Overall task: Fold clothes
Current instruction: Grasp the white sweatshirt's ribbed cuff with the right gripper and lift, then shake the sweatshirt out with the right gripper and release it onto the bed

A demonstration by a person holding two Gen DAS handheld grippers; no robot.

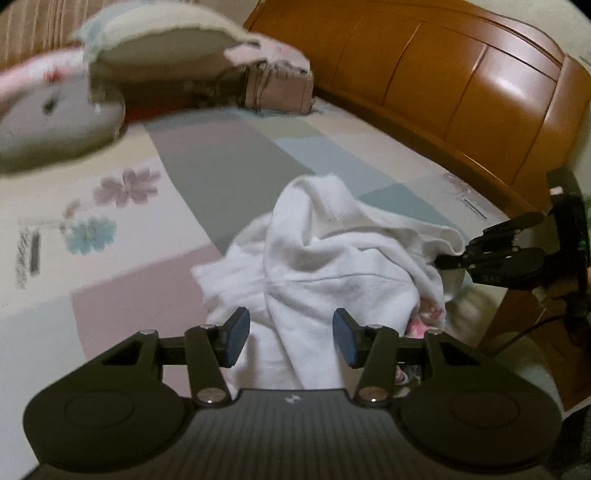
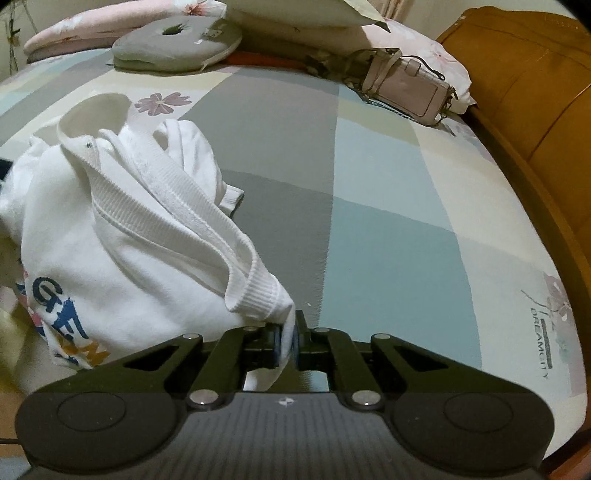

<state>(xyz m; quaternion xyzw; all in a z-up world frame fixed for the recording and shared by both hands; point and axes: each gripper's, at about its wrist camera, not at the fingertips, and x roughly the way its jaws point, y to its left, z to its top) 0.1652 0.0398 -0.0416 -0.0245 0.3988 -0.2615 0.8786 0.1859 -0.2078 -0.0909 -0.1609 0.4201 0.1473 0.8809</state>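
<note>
A white sweatshirt [image 1: 325, 258] with a coloured print lies bunched on the patchwork bed sheet [image 1: 207, 155]. My left gripper [image 1: 291, 338] is low over its near side, jaws half closed around a thick fold that fills the gap between the blue pads. In the right wrist view, the right gripper [image 2: 286, 339] is shut on a corner of the ribbed hem of the sweatshirt [image 2: 110, 240], drawing it out toward the camera. The right gripper [image 1: 441, 263] also appears in the left wrist view, at the right, pinching the cloth's edge.
A wooden bed frame [image 1: 461, 85] runs along the right side. At the far end lie a pink handbag [image 2: 406, 85], a grey round cushion with a hole [image 2: 173, 40] and floral pillows [image 2: 110, 22]. Bare sheet [image 2: 369, 221] stretches to the sweatshirt's right.
</note>
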